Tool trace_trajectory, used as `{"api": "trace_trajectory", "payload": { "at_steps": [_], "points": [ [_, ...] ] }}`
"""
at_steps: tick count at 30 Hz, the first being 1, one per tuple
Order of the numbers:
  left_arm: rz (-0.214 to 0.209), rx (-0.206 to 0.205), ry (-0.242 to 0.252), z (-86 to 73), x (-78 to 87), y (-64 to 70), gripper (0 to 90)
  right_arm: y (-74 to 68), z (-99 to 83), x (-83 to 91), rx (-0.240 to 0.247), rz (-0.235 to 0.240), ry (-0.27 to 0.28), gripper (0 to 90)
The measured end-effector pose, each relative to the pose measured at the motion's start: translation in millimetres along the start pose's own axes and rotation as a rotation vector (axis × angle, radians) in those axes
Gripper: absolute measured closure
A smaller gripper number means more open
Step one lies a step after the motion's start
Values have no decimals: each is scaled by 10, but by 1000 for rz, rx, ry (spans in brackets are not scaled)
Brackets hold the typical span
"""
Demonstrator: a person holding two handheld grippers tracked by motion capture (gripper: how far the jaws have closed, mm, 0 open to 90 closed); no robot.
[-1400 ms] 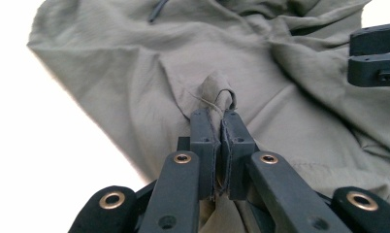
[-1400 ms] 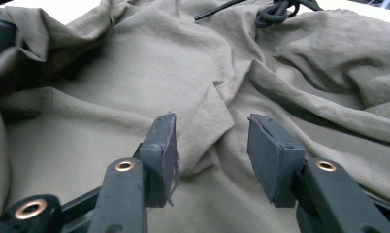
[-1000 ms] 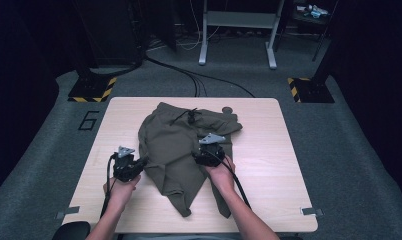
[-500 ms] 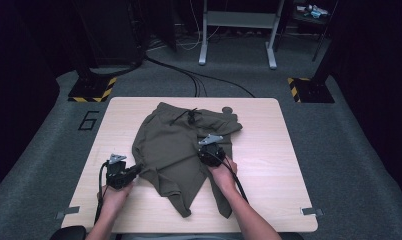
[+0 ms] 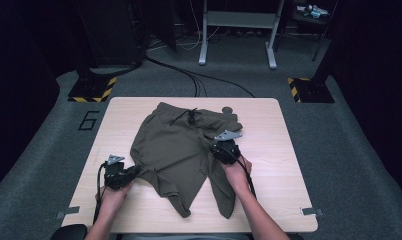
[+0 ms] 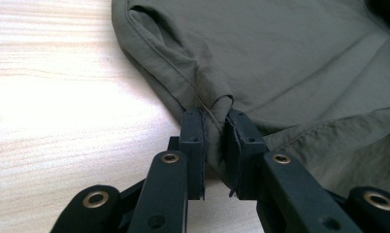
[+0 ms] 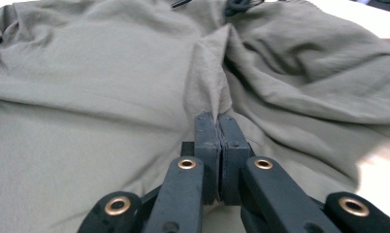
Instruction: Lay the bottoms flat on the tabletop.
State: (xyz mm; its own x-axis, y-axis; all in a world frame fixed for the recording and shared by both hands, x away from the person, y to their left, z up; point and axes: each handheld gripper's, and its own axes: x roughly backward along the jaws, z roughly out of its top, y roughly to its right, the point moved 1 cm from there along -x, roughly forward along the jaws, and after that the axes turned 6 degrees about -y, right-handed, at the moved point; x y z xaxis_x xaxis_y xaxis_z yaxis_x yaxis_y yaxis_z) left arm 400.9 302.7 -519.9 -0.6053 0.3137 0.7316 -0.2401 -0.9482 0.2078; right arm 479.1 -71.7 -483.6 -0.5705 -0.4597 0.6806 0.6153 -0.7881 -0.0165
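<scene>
- The left gripper (image 6: 215, 141) has its jaws pinching a fold at the hemmed edge of the olive shorts (image 6: 290, 63), cloth bunched between the pads with a narrow gap showing.
- The right gripper (image 7: 218, 145) has its jaws pressed together on a raised ridge of the same fabric near the middle of the garment.
- In the high view, the shorts (image 5: 176, 150) lie spread across the middle of the bench (image 5: 289, 165), waistband toward the far edge, legs toward the person.
- Bare wood lies open to the left of the left gripper (image 5: 131, 172) and to the right of the right gripper (image 5: 224, 150).
- A small dark round object (image 5: 227, 110) sits on the bench just beyond the waistband.
</scene>
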Motion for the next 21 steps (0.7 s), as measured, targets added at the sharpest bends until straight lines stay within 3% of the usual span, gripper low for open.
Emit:
{"api": "trace_trajectory", "payload": {
  "at_steps": [10,18,21],
  "points": [
    [10,-1,-4,32,-32,-34,795,356,-208,302,-64,-61,1,885],
    [25,-29,-5,47,-47,-68,799,640,-450,503,-111,-121,-15,885],
    [19,-15,-14,50,-48,-83,798,750,-542,567,-126,-147,-29,885]
  ]
}}
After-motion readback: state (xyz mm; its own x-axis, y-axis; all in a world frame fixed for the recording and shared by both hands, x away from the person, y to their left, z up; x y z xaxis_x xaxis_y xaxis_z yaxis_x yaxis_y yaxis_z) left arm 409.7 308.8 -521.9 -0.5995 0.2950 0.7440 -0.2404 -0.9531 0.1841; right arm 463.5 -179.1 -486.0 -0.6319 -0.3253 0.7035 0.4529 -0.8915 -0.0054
